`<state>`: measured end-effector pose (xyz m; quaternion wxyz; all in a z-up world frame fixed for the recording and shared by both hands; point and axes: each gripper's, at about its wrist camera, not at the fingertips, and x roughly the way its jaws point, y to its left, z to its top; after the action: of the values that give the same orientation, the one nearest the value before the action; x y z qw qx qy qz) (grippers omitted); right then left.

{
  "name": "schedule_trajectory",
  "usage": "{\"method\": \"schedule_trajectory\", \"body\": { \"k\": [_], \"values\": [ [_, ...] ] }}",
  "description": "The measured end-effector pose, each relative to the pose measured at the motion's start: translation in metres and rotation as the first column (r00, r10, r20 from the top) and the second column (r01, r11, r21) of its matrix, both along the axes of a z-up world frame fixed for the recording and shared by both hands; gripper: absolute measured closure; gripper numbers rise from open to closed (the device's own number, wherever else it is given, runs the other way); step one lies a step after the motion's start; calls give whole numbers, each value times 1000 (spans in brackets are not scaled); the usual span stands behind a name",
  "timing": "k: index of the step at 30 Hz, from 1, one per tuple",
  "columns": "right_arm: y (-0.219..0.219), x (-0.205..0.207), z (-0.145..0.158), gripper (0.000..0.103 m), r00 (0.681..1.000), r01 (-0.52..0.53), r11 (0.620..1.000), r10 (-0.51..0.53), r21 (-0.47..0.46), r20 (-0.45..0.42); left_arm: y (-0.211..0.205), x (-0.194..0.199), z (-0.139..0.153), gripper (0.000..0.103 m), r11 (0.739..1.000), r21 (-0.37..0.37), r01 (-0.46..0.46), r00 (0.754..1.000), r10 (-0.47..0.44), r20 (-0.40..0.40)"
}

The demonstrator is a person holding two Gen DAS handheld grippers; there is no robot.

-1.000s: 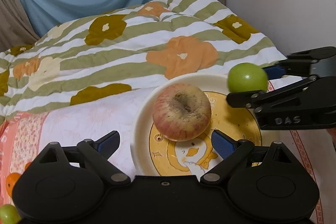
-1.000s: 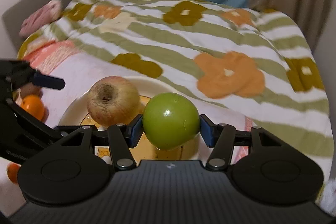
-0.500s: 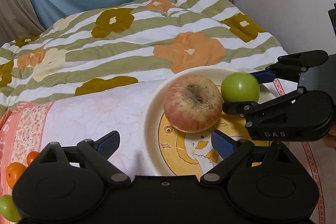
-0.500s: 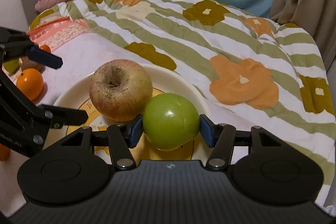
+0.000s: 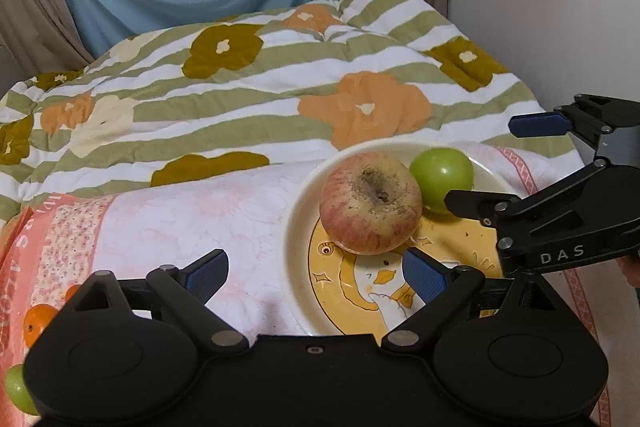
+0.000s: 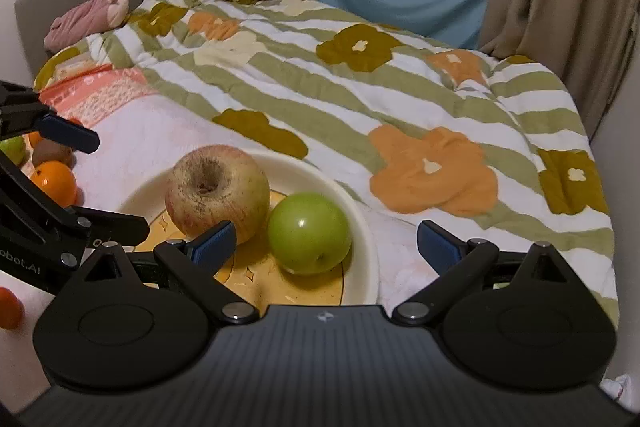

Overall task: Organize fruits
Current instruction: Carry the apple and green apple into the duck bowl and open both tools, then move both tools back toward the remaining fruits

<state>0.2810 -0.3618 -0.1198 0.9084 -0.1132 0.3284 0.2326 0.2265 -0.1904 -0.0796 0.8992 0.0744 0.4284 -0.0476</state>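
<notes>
left wrist view: my left gripper is spread wide and holds nothing. the plate lies just ahead, a little to the right, on the bed. on it the red apple sits close in front of my right-side finger, and the green apple is behind it, touching it. my right gripper comes in from the right, spread apart, with "das" printed in white on its body. an orange and a green fruit lie low on my left.

right wrist view: my right gripper stands apart and empty; the green apple rests on the plate between and just ahead of the fingers, leaning on the red apple. the left tool's body reads "obot.ai", cut off. more oranges lie far left.

i judge the apples firm, smooth and rollable: take them across the widest part, gently. the oranges should give a little.
</notes>
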Motion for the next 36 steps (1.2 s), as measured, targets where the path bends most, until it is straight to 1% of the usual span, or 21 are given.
{"method": "schedule_trajectory", "body": {
  "k": [6, 13, 17, 19, 23, 27, 30, 33, 36],
  "values": [
    [-6, -18, 26, 0, 998, 67, 997, -67, 27, 14, 7, -17, 22, 7, 1000, -26, 1, 999, 0, 47],
    [-7, -55, 65, 0, 982, 185, 979, -187, 87, 18, 23, -49, 54, 5, 999, -41, 12, 992, -6, 125],
    [3, -83, 85, 0, 967, 250, 963, -254, 99, 22, 39, -71, 71, 0, 999, -49, 22, 985, -13, 169],
    [9, -99, 94, 0, 959, 276, 955, -280, 108, 32, 47, -82, 76, 0, 999, -47, 18, 983, -9, 185],
    [27, -129, 108, 0, 945, 320, 941, -326, 106, 40, 67, -102, 83, 0, 998, -60, 16, 981, -5, 192],
    [49, -154, 116, 0, 942, 329, 941, -333, 81, 47, 90, -126, 88, 0, 998, -60, 19, 981, -7, 194],
    [65, -173, 117, 0, 937, 344, 935, -348, 85, 39, 106, -141, 88, 0, 997, -72, 41, 981, -27, 191],
    [76, -186, 111, 0, 937, 348, 932, -351, 99, 4, 119, -159, 83, 0, 998, -42, 56, 980, -46, 195],
    [92, -197, 98, 0, 943, 332, 940, -330, 83, -31, 128, -169, 71, 0, 998, -14, 59, 982, -56, 178]
  ]
}}
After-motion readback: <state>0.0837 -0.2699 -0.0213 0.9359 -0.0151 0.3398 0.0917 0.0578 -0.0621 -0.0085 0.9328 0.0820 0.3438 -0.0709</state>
